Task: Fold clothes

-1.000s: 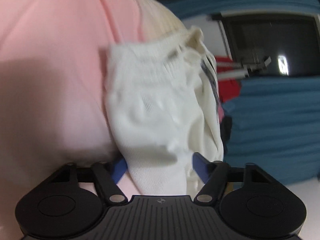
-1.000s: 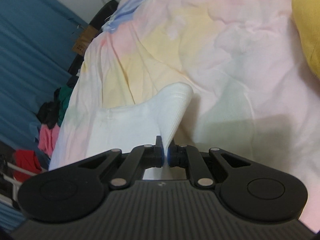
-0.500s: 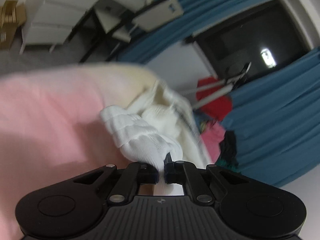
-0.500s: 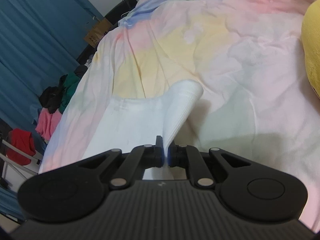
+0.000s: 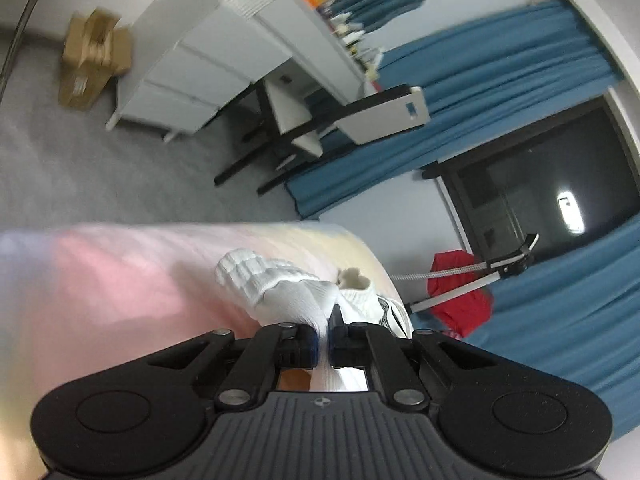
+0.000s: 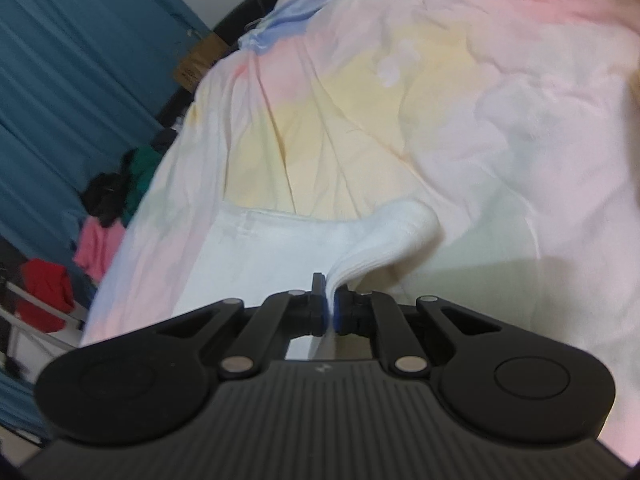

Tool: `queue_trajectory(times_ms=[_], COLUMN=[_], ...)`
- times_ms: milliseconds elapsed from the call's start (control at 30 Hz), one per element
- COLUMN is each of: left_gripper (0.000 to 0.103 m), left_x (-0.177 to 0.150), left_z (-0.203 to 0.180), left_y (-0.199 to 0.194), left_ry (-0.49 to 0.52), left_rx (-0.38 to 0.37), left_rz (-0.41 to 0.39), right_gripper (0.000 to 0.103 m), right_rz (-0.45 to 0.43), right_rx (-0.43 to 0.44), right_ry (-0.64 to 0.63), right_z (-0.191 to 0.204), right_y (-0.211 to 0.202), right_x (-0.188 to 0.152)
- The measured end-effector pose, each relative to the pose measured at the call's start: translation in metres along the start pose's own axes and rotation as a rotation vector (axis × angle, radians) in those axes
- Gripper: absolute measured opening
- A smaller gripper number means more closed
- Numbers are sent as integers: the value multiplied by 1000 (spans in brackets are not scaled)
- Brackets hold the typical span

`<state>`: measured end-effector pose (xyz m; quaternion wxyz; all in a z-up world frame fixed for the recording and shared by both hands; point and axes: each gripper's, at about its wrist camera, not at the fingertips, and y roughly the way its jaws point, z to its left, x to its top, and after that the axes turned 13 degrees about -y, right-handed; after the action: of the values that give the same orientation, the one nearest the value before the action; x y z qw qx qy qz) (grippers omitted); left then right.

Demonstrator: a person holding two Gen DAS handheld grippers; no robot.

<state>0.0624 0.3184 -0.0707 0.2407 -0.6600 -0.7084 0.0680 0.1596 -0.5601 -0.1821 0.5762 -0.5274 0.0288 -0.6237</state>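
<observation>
Between both tongs (image 5: 325,330) (image 6: 329,304), white garment (image 6: 256,256)

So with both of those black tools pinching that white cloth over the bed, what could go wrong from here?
Each grip looks thin. The right tool pinches only a narrow edge of the white garment, so a tug could pull it free. The left tool clamps a bunched, crumpled part, which may fold in creases rather than flat. The garment also lies on a wrinkled pastel bedsheet, so a fold there may come out uneven.
</observation>
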Motion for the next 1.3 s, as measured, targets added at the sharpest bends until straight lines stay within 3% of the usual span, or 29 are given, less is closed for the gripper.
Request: queue_trajectory(times_ms=[100, 167, 267, 367, 500, 567, 633, 767, 867, 967, 1133, 1200, 1267, 1300], left_gripper=[5, 5, 5, 5, 5, 5, 5, 6, 8, 13, 29, 53, 70, 82], left_x=[-6, -9, -11, -12, -14, -18, -29, -48, -60, -70, -88, -100, -113, -120], left_z=[-2, -4, -6, -9, -12, -15, -22, -10, -6, -11, -27, -35, -46, -52], left_y=[-7, -10, -10, -9, -12, -22, -30, -23, -15, -10, -16, -19, -26, -30], left_ry=[61, 84, 68, 52, 32, 65, 166, 223, 299, 372, 517, 583, 668, 711], left_rx=[-5, -13, -35, -58, -82, -48, 33, 202, 317, 368, 402, 399, 395, 393], left_rz=[-22, -30, -24, -18, -5, 6, 8, 82, 94, 81, 26, 11, -46, -78], right_gripper=[6, 6, 6, 6, 6, 6, 6, 6, 6, 8, 11, 21, 58, 64], right_rz=[7, 32, -18, -168, -389, -374, -298, -115, -12, 16, 29, 53, 64, 48], right_rx=[31, 116, 226, 358, 436, 385, 302, 112, 43, 19, -21, -15, -4, 0], right_ry=[-77, -169, -200, -238, -218, -219, -210, -194, -180, -197, -319, -361, -388, -392], right_z=[42, 84, 137, 169, 141, 113, 72, -16, -54, -71, -49, -38, -29, -25], right_y=[0, -4, -33, -83, -128, -122, -99, -44, -17, -9, -16, -17, -21, -28], right_x=[21, 43, 76, 112, 134, 130, 111, 53, 25, 11, 9, 12, 14, 13])
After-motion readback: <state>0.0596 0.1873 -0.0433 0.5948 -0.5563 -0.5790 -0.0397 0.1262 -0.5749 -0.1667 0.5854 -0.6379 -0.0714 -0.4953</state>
